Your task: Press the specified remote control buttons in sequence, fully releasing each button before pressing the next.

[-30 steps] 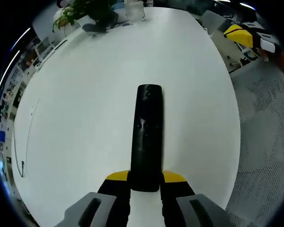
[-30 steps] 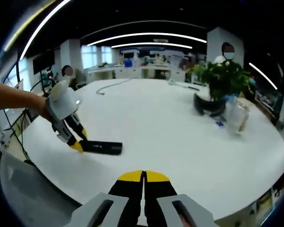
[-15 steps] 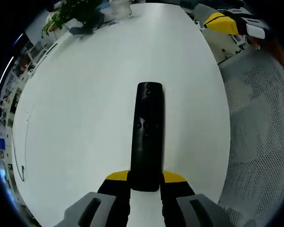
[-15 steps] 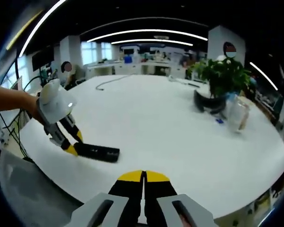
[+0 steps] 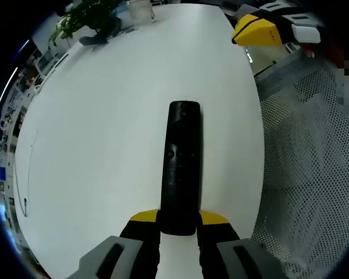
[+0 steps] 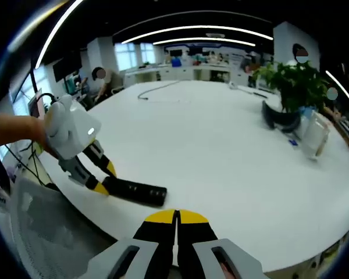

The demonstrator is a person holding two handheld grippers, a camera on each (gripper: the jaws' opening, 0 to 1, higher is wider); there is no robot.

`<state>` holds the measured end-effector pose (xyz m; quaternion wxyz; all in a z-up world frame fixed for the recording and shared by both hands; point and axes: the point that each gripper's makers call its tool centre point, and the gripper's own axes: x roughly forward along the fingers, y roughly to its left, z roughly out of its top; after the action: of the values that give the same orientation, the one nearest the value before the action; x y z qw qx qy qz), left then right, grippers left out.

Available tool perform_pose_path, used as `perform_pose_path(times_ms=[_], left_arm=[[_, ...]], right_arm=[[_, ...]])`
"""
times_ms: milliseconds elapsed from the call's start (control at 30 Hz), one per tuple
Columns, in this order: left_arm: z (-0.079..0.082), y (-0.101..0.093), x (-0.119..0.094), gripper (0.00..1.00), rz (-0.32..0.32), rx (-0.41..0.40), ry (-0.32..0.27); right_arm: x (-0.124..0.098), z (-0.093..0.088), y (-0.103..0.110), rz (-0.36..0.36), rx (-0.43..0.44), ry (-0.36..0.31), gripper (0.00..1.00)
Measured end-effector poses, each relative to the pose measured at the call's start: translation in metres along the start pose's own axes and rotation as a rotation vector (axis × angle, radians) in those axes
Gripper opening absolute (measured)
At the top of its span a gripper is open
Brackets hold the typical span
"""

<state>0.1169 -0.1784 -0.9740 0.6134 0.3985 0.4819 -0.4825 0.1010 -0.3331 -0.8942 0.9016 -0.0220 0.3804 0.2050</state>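
My left gripper [image 6: 102,185] clamped on the near end of the black remote control [image 5: 180,165], remote lying flat near the white table's [image 5: 104,104] edge, potted plant [image 6: 291,87] far across, my right gripper [image 6: 175,220] off the table, jaws pressed together

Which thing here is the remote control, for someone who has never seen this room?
Find the big white oval table. Near its front edge, the left hand-held gripper, yellow-tipped, clamps one end of a long, slim black bar: that is the remote control. It is the only dark bar lying on the bare white; the potted plant stands far off.
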Motion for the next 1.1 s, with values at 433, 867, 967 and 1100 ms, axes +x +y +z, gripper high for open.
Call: perform_pose_path(times_ms=[433, 867, 967, 1100], left_arm=[[0.003, -0.031, 0.000, 0.23, 0.007, -0.019, 0.011], [0.003, -0.049, -0.001, 0.23, 0.013, -0.053, -0.011], [0.003, -0.052, -0.001, 0.23, 0.014, -0.049, -0.010], [0.002, -0.053, -0.001, 0.23, 0.004, -0.053, -0.020]], right_arm=[[0.007, -0.021, 0.012, 0.107, 0.048, 0.157, 0.00], [0.032, -0.008, 0.017, 0.198, 0.223, 0.231, 0.00], [0.041, -0.016, 0.026, 0.218, 0.249, 0.285, 0.00], [0.045, -0.027, 0.035, 0.261, 0.297, 0.393, 0.00]])
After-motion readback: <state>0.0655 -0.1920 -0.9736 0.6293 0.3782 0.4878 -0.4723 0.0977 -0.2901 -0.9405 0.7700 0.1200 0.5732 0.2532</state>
